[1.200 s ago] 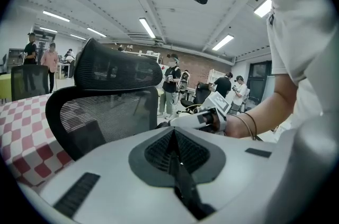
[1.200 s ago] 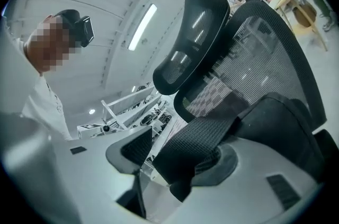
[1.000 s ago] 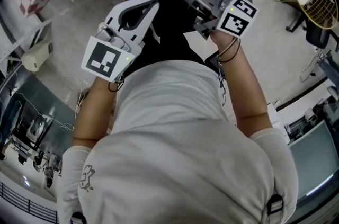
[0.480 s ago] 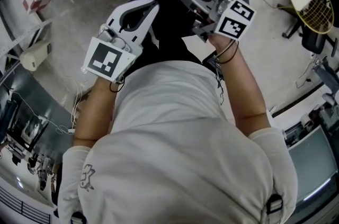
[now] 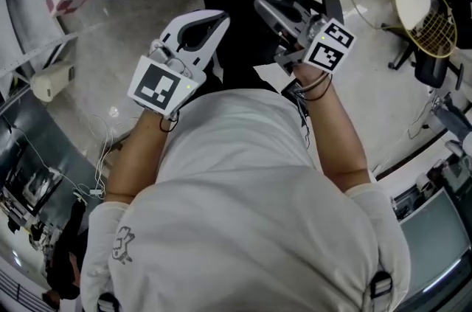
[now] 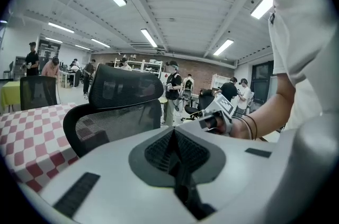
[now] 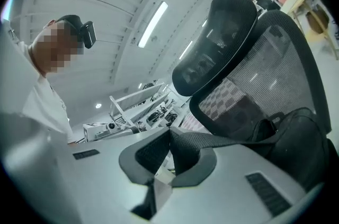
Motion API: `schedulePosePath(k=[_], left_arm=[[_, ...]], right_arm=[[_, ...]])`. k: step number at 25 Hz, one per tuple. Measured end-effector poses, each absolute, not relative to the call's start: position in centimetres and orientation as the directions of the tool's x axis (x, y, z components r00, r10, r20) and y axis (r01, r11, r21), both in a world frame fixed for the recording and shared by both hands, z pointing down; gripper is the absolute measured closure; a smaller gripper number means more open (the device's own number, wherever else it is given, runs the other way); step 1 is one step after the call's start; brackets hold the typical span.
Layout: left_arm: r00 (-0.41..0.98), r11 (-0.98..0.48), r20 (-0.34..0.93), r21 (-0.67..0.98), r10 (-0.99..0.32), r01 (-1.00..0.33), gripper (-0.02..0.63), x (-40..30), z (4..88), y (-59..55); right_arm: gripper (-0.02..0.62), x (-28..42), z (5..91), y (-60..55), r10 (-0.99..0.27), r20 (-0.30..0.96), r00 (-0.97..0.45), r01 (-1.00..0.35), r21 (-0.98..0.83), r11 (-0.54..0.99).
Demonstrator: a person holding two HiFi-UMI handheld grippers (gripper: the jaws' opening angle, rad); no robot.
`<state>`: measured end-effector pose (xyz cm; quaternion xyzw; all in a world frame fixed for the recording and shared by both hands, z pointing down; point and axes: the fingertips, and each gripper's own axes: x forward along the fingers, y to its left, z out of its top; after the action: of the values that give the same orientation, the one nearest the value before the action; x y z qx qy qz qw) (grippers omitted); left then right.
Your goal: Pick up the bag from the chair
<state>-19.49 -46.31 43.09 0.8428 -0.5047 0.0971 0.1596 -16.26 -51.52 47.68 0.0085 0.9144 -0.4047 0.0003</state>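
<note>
Clamping bag strap [image 7: 221, 141], right hand-held gripper [image 7: 170, 131]

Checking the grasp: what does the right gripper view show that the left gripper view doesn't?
Only the right gripper view: the right gripper shut on the strap of the black bag. Only the left gripper view: the left gripper shut and empty, a checked cloth, people behind. Both: the chair.
</note>
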Motion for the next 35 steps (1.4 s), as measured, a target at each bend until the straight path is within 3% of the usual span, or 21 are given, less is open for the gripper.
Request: schedulePosePath(k=[14,35], left_arm=[[0.482,-0.472,0.248,0.103,-0.840,-0.875,0.594,-19.7,38.2,-41.6],[0.609,-0.613,0.152,0.027,-0.778,-0.790,0.594,-17.8,34.5,-29.4]], right_arm=[[0.563,-13.8,41.3,-46.6,-0.046,-0.066,-0.997,0.013,-0.692,0.721],[0.563,-8.3,35.9,-34.6,-0.219,-0.083,-0.972,-0.125,-0.605,0.787]])
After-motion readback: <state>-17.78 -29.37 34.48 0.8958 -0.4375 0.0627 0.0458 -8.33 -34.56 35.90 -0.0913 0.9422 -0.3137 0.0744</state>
